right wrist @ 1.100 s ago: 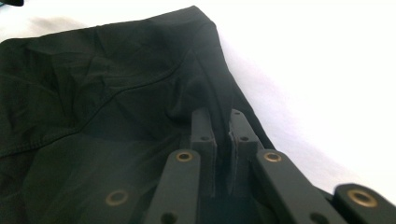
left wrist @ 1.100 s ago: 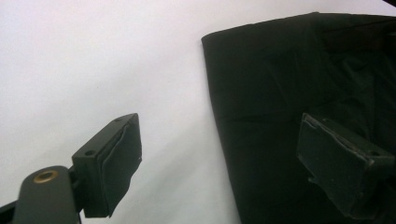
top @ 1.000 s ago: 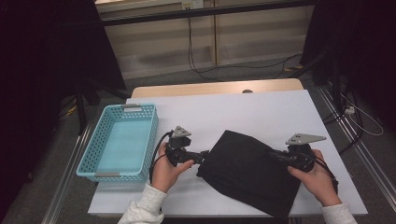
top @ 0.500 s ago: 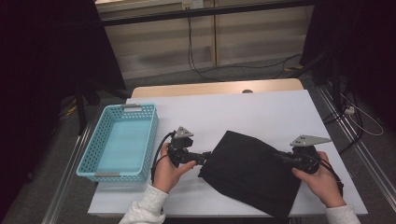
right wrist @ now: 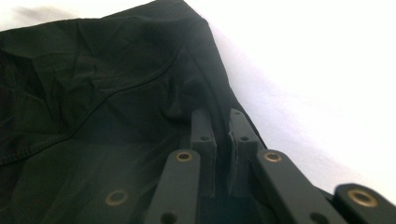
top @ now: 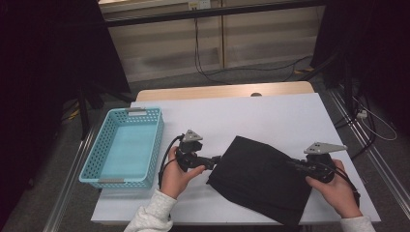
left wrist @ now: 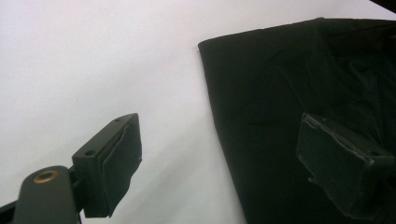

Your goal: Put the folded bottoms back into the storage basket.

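The right gripper is pinching the right edge of a folded black cloth, its two jaws standing almost together with a ridge of the fabric caught between them. In the high view, this right gripper is meeting the black cloth at its right side, with the person's right hand wrapping the handle near the table's right edge. The left gripper is holding its jaws wide apart with nothing between the pads; one pad is hovering over bare white table, the other over the cloth's left margin. Seen from above, the left gripper is pointing at the cloth's left corner, the left hand gripping it. The cloth is lying flat on the white table, right of centre and near the front edge. A light-blue perforated basket is sitting at the table's left end, well apart from the cloth.
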{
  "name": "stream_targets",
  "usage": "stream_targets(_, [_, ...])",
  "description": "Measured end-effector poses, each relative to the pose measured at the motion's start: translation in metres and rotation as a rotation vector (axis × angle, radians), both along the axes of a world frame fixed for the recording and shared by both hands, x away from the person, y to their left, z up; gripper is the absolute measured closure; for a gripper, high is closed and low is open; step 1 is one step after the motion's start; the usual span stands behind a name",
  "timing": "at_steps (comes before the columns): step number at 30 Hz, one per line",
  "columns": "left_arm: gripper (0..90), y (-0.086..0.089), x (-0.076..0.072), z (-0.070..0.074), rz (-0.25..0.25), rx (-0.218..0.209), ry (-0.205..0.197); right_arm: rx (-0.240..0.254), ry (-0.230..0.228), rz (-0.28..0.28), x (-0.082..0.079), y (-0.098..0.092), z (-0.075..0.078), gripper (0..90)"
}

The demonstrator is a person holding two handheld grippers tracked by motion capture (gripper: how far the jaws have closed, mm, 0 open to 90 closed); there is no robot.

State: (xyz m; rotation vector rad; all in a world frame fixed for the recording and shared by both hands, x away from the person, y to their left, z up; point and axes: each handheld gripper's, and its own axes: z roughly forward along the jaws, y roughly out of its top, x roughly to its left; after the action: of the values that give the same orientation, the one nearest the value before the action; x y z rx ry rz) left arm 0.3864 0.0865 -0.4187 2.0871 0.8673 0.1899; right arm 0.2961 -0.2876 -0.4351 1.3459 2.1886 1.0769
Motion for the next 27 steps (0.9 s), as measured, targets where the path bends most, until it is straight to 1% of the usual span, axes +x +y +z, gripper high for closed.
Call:
stream_targets(2, [14.3,0.000,0.001,0.001,-0.005,0.003,-0.010,0.003,0.001,-0.001,-0.001,-0.002,0.001,83.4])
stream_targets(4, [14.4,-0.001,0.001,0.002,-0.002,-0.006,-0.003,0.004,0.001,-0.003,-0.003,-0.003,0.002,83.4])
stream_targets(7, [14.3,-0.003,0.002,0.002,-0.007,-0.006,-0.012,0.005,-0.002,-0.007,-0.005,-0.005,0.002,83.4])
stream_targets(9, [14.4,-0.005,0.002,0.002,-0.007,-0.011,-0.007,0.005,0.001,-0.010,-0.006,-0.006,0.002,83.4])
stream_targets(11, [14.3,-0.005,0.002,0.002,-0.016,-0.006,-0.011,0.006,0.003,-0.012,-0.009,-0.007,0.003,83.4])
stream_targets(12, [14.3,-0.007,0.002,0.002,-0.013,-0.010,-0.004,0.004,0.002,-0.014,-0.010,-0.008,0.003,83.4])
stream_targets(16, [14.3,-0.009,0.002,0.001,-0.020,-0.009,0.001,0.000,0.019,-0.026,-0.017,-0.012,0.002,83.3])
stream_targets(17, [14.3,-0.010,0.002,0.001,-0.022,-0.009,-0.002,-0.002,0.022,-0.029,-0.018,-0.014,0.001,83.2])
stream_targets(18, [14.3,-0.011,0.002,0.001,-0.026,-0.006,-0.003,-0.012,0.035,-0.038,-0.021,-0.016,-0.001,83.1])
stream_targets(20, [14.3,-0.013,0.002,0.001,-0.027,-0.008,-0.004,-0.036,0.047,-0.048,-0.022,-0.018,-0.005,82.3])
stream_targets(21, [14.4,-0.013,0.002,0.000,-0.031,-0.006,-0.001,-0.038,0.059,-0.041,-0.022,-0.019,-0.007,81.3])
stream_targets(22, [14.3,-0.014,0.002,0.000,-0.031,-0.005,0.002,-0.045,0.082,-0.038,-0.022,-0.019,-0.010,78.9])
stream_targets(23, [14.4,-0.014,0.002,0.000,-0.033,-0.003,-0.001,-0.056,0.076,-0.036,-0.022,-0.019,-0.011,74.8])
stream_targets(24, [14.4,-0.014,0.002,0.000,-0.033,-0.004,-0.003,-0.063,0.073,-0.045,-0.022,-0.018,-0.011,68.2])
stream_targets(25, [14.4,-0.014,0.002,0.000,-0.034,-0.001,-0.004,-0.063,0.067,-0.058,-0.021,-0.018,-0.011,64.5])
stream_targets(27, [14.4,-0.014,0.002,0.000,-0.031,-0.004,-0.001,-0.066,0.059,-0.075,-0.020,-0.020,-0.011,61.1])
